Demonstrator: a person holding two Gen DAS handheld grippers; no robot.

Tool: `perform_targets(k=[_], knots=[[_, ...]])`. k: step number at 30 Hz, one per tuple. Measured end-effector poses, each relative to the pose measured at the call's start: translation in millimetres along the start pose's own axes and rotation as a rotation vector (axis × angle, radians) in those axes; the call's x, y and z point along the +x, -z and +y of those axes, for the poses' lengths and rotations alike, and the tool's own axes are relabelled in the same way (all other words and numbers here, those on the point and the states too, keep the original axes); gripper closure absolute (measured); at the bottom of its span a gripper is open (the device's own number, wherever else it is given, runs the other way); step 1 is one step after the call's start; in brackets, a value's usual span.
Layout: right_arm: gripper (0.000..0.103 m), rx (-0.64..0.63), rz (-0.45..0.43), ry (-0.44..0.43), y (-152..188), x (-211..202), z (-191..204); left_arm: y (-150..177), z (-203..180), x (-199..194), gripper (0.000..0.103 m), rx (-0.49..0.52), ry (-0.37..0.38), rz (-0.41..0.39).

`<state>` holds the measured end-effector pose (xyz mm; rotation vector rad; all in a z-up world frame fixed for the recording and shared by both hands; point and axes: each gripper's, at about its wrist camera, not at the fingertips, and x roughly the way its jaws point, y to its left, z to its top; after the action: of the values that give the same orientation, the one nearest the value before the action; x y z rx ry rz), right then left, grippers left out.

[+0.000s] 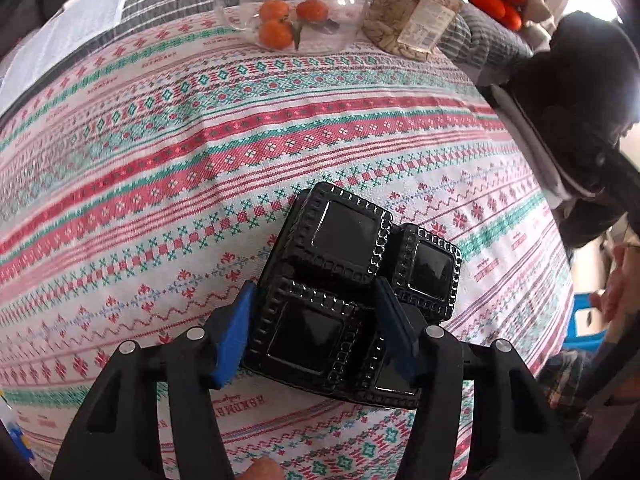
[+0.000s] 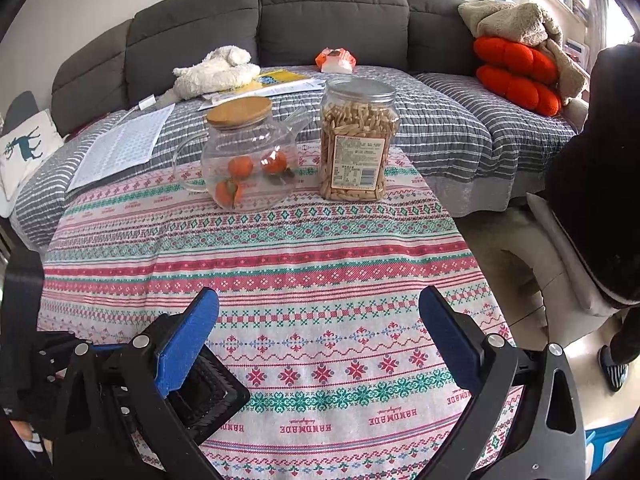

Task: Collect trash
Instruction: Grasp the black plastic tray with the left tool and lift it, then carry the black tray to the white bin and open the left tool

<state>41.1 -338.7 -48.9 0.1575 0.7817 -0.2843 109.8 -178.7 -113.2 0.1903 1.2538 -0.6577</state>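
A black plastic tray with square moulded compartments lies upside down over the patterned tablecloth. My left gripper is shut on the black tray, its blue pads pressing one compartment from both sides. In the right wrist view a corner of the same tray shows at lower left, behind the left finger. My right gripper is open and empty above the tablecloth.
A glass teapot holding three oranges and a snack jar stand at the table's far edge. Behind is a grey sofa with papers, a plush toy and red cushions. A dark-clothed person stands at right.
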Motion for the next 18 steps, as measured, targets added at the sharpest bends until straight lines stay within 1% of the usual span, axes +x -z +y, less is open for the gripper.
perform_targets(k=[3,7,10,15,18], knots=[[0.007,0.003,-0.003,-0.002,-1,-1,0,3,10,-10,0.055,-0.044,0.014,-0.036],[0.007,0.008,-0.001,-0.007,-2,0,1,1,22,-31,0.055,-0.079,0.031,-0.11],[0.007,0.001,0.004,-0.013,-2,1,5,-1,29,-46,0.055,-0.106,0.027,-0.158],[0.007,-0.019,-0.009,-0.018,-3,-2,15,-3,44,-65,0.055,-0.157,0.002,-0.233],[0.007,-0.016,-0.014,-0.024,-3,-2,21,-2,59,-79,0.055,-0.21,-0.009,-0.283]])
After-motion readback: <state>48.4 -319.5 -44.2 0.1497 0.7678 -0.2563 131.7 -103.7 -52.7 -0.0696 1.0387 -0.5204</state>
